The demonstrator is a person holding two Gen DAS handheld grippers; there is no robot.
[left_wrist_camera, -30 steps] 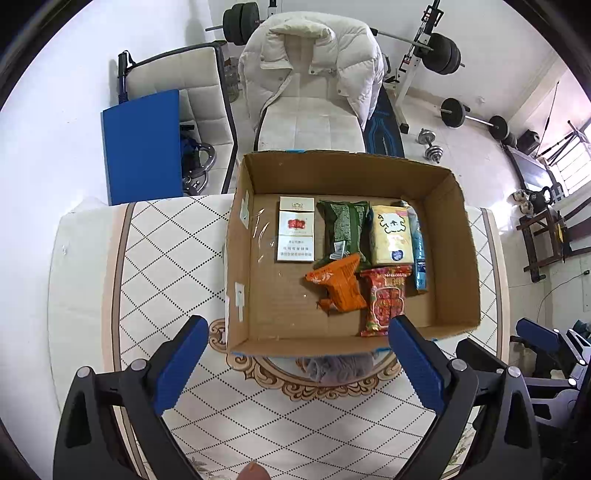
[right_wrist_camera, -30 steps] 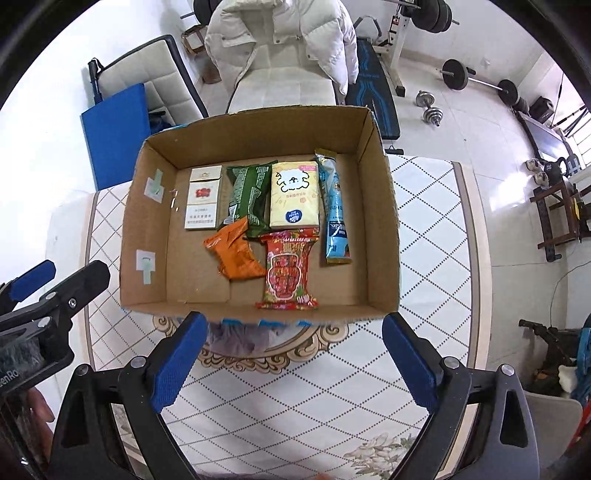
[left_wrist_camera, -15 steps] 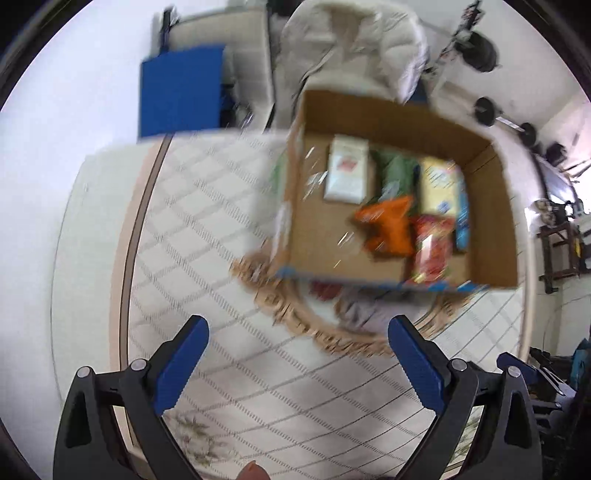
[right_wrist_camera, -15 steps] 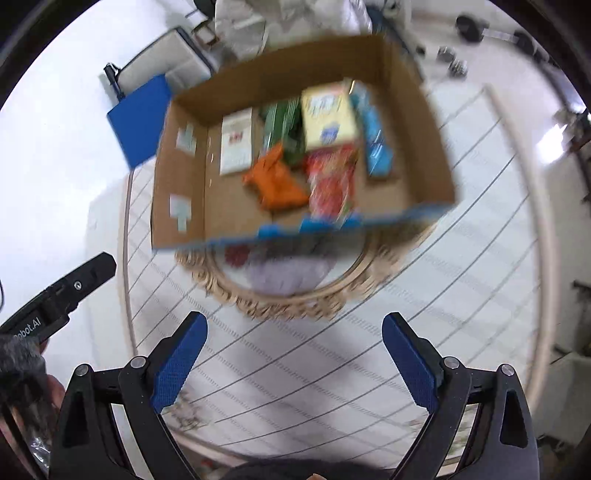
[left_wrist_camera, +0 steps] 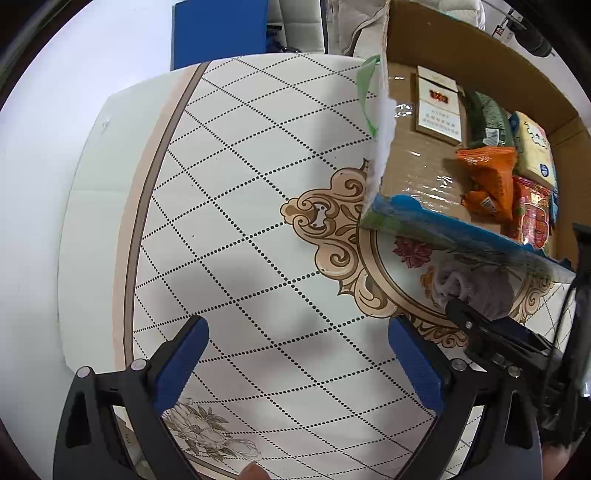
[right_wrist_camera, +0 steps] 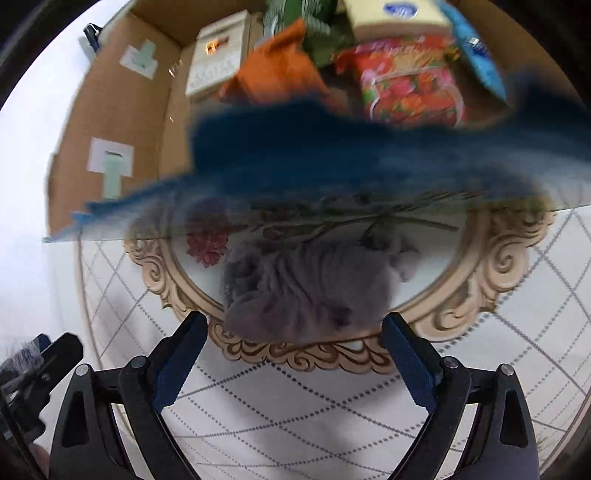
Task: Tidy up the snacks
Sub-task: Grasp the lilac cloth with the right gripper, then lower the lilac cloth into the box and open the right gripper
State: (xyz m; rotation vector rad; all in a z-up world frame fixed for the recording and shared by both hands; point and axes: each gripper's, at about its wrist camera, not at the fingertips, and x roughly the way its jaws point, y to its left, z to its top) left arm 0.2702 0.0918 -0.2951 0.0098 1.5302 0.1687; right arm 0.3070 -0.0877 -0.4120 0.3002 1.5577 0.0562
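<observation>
A cardboard box stands on the patterned table with several snacks lying flat inside: a white and red carton, a green pack, an orange bag, a red packet and a yellow pack. My left gripper is open and empty, low over the table to the left of the box. My right gripper is open and empty too, close in front of the box's blue-edged front wall. The orange bag and the red packet show blurred beyond that wall.
A blue panel and a white chair stand past the table's far edge. The table's round floral medallion lies just in front of the box. The right gripper's body shows at the lower right of the left wrist view.
Both grippers have dropped much lower and nearer the table. The left one has swung to the left of the box; the right one has closed in on its front wall. Both stayed open.
</observation>
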